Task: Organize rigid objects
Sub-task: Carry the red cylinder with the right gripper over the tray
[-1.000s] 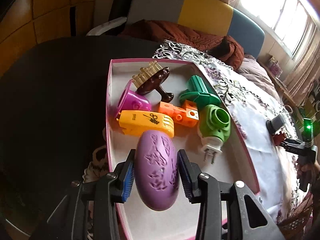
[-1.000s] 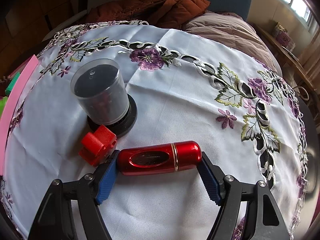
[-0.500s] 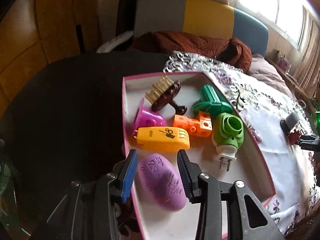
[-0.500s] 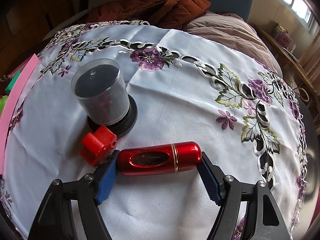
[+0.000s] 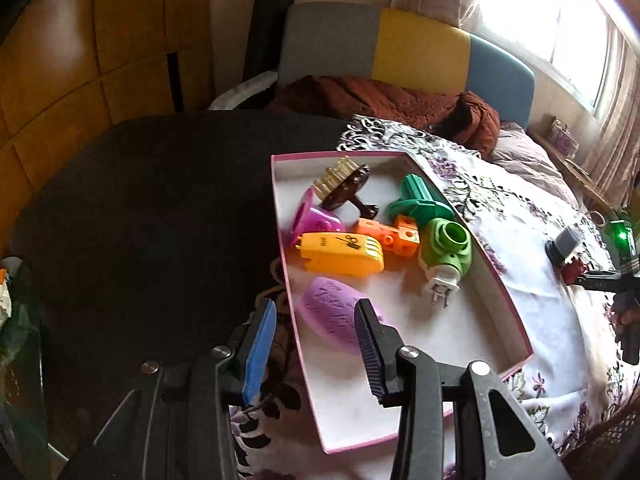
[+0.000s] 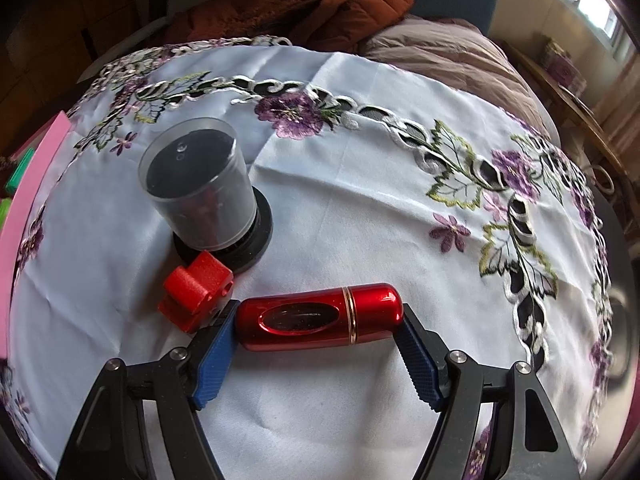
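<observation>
A pink-rimmed white box (image 5: 516,328) holds several toys. A purple oval piece (image 5: 332,314) lies near its left wall. A yellow block (image 5: 340,256), an orange block (image 5: 388,234), a light green plug piece (image 5: 446,246), a dark green piece (image 5: 420,202), a magenta cup (image 5: 316,218) and a brown comb piece (image 5: 344,184) lie farther in. My left gripper (image 5: 314,344) is open and empty, straddling the box's left wall, above the purple piece. My right gripper (image 6: 316,356) is shut lengthwise on a red metallic capsule (image 6: 320,316) on the tablecloth.
A clear cup on a black base (image 6: 204,192) and a red block (image 6: 196,288) sit just left of the capsule. The embroidered white cloth (image 6: 360,184) covers the round table. The box's pink edge (image 6: 24,200) lies far left. Dark tabletop (image 5: 140,220) lies left of the box.
My left gripper let go of the purple oval piece into the box, then pulled back and to the left. My right gripper stayed put, holding the red capsule.
</observation>
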### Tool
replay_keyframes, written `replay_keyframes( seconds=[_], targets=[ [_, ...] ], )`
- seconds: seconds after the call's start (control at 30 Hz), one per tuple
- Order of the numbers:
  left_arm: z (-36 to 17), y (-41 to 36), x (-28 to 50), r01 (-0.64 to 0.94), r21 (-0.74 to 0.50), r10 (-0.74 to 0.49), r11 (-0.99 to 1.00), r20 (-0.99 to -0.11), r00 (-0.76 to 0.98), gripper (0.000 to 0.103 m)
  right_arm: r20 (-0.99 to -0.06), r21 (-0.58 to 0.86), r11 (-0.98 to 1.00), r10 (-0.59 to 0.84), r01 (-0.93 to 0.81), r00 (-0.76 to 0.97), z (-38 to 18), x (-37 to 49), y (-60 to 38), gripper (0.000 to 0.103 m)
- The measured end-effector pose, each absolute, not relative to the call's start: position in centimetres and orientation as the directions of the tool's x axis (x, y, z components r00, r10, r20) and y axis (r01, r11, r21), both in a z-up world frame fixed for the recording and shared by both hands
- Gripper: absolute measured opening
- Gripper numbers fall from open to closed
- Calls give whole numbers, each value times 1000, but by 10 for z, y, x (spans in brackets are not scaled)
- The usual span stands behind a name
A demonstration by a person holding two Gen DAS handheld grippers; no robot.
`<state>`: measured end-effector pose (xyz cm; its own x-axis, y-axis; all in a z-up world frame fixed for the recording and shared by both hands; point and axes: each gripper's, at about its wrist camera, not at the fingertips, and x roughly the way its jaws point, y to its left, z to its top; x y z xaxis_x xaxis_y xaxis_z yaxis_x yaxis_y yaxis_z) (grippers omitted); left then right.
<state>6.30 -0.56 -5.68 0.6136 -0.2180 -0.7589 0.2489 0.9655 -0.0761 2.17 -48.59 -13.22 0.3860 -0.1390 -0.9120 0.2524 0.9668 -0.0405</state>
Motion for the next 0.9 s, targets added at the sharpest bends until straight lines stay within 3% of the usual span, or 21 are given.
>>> replay_keyframes(
  seconds=[0.47,0.9],
  targets=[
    [-54,3,59,251,-122,-255,960,-745,616,41,-898,-141,974,-202,179,392,-95,17,-435,75],
    [-56,13,56,237,-145,-264,961,-741,617,41,-881,56,995,10,84,472,-74,6,-377,75]
  ],
)
